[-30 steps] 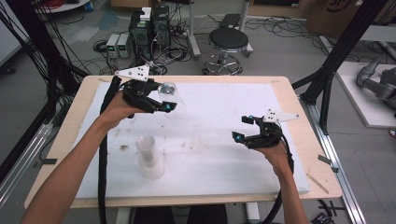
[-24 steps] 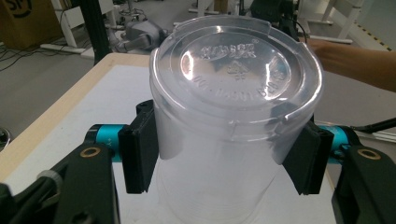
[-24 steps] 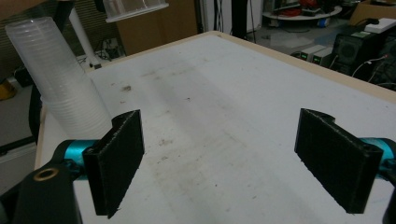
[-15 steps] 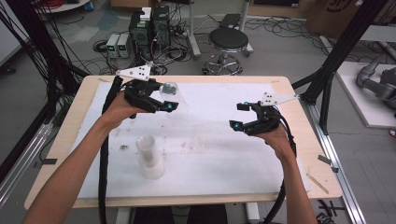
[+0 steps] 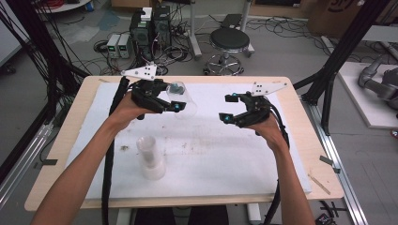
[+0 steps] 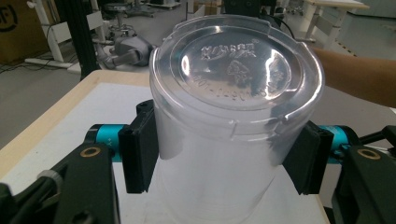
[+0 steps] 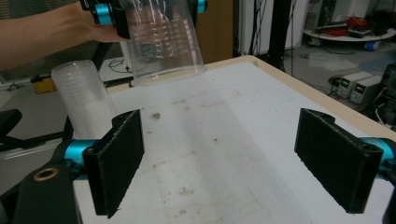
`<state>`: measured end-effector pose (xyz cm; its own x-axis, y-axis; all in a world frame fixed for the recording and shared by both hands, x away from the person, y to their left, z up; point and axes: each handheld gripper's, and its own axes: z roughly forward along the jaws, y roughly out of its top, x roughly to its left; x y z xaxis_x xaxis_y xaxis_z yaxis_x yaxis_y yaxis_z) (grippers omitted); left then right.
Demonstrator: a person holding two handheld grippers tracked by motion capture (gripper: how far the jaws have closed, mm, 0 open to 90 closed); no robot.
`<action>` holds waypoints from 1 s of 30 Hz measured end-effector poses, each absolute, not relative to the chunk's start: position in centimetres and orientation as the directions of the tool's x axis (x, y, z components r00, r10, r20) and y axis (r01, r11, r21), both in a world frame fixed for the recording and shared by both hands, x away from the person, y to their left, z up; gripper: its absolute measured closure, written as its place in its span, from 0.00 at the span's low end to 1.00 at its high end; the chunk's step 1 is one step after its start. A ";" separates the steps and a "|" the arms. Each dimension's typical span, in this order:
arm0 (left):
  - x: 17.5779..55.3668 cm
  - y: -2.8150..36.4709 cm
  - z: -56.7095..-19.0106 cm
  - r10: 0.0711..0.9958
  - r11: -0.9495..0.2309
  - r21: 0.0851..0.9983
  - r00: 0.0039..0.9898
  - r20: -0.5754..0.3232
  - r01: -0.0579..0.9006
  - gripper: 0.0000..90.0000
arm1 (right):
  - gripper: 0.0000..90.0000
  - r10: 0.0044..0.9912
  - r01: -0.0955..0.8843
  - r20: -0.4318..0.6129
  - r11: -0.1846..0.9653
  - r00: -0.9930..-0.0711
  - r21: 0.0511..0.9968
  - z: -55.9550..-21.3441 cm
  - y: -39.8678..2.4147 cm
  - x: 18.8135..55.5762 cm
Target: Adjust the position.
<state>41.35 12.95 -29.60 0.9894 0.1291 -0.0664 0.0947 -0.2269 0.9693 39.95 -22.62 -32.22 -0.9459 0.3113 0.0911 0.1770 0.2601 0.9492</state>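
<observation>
Your right gripper (image 5: 233, 108) has risen toward the clear plastic cup (image 6: 233, 121) | jaws spread, empty | your left gripper (image 5: 165, 101) clenches that cup | likely handover ahead

We see a wooden surface (image 5: 300, 140) under a stained white mat (image 5: 225, 154), on a grey floor (image 5: 291, 51). Beyond it stand a black stool (image 5: 229, 41), computer towers (image 5: 151, 26), tangled cables (image 5: 47, 51) and black frame posts (image 5: 347, 42).

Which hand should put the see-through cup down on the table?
Probably the left: the left gripper already clamps the clear cup upside down above the table, while the right gripper is open and empty.
</observation>
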 end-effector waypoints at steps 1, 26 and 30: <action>41.4 12.9 -29.6 0.126 -0.229 0.969 0.990 -0.063 0.091 0.40 | 0.17 0.303 0.179 0.096 0.261 -0.948 0.949 -32.1 -22.3 40.0; 41.2 12.4 -30.5 0.099 -0.168 0.978 0.989 -0.106 0.122 0.41 | 0.17 0.137 0.136 0.106 0.229 -0.985 0.964 -31.7 -16.1 40.8; 41.2 12.3 -30.5 0.095 -0.174 0.978 0.990 -0.102 0.118 0.41 | 0.17 0.124 0.131 0.104 0.237 -0.987 0.963 -31.7 -15.2 40.8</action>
